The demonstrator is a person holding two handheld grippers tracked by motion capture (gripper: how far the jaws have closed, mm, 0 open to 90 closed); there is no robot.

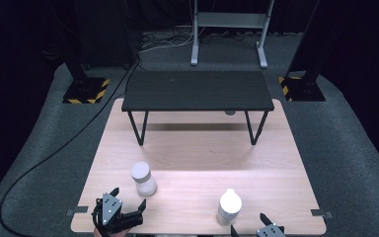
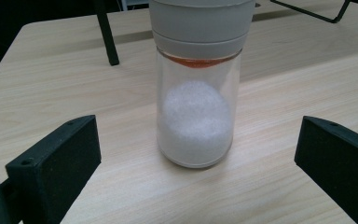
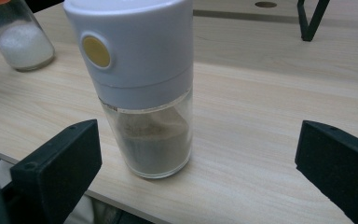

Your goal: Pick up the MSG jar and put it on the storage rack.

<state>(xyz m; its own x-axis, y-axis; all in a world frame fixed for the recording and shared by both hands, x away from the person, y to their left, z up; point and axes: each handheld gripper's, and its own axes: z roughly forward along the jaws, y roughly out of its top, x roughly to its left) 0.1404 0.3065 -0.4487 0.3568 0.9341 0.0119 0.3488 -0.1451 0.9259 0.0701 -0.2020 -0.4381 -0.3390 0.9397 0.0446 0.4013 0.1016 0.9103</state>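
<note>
Low at frame bottom, left claw point(image 1: 127, 199) spread apart before clear grey-capped salt jar point(image 1: 143, 179); right claw point(image 1: 249, 223) spread before white-topped pepper grinder point(image 1: 229, 207) on pale wooden worktop point(image 1: 197, 158).

- The high view looks forward and down from above the near edge of the wooden table point(image 1: 197, 163), taking in the whole top, the small black bench point(image 1: 197, 91) at its far side and the grey floor beyond.
- The left gripper view sits low at the near left, facing far along its jaws, very close to the salt shaker point(image 2: 196, 93).
- The right gripper view sits low at the near right edge, close to the pepper grinder point(image 3: 140, 84), turned far and leftward.
- That view also catches the salt shaker point(image 3: 21, 39) at its upper left; all three share the table and bench legs.
</note>
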